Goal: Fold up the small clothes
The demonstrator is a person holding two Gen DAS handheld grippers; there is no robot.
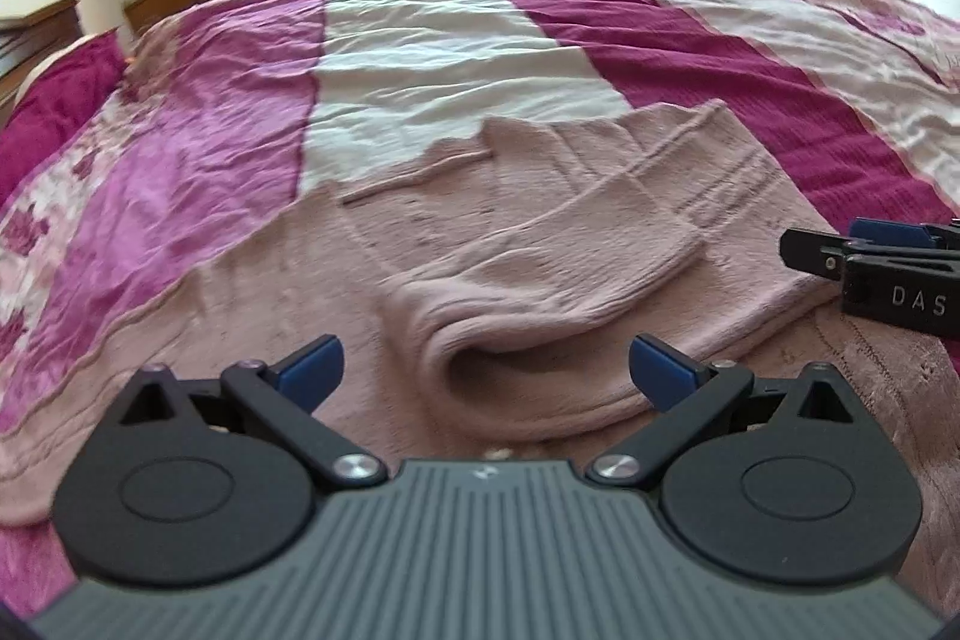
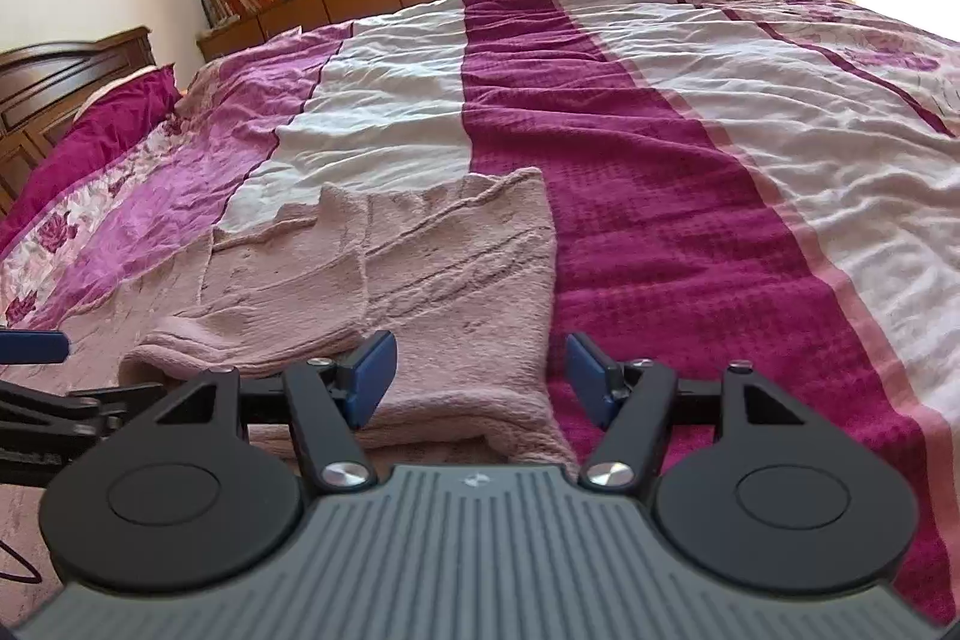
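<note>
Pale pink knitted sweater (image 1: 540, 232) lies flat on the striped magenta-and-white bedspread (image 1: 432, 40), sleeve folded across the body, long axis running 6 to 12 o'clock from both tools. Left gripper (image 1: 485, 370) spread wide, empty, hovering over the bunched near fold at its 12 o'clock. Right gripper (image 2: 480, 376) also spread, nothing clamped, straddling the sweater's right near edge. Both tilted downward. Judgement: right is nearer an edge to pinch.
</note>
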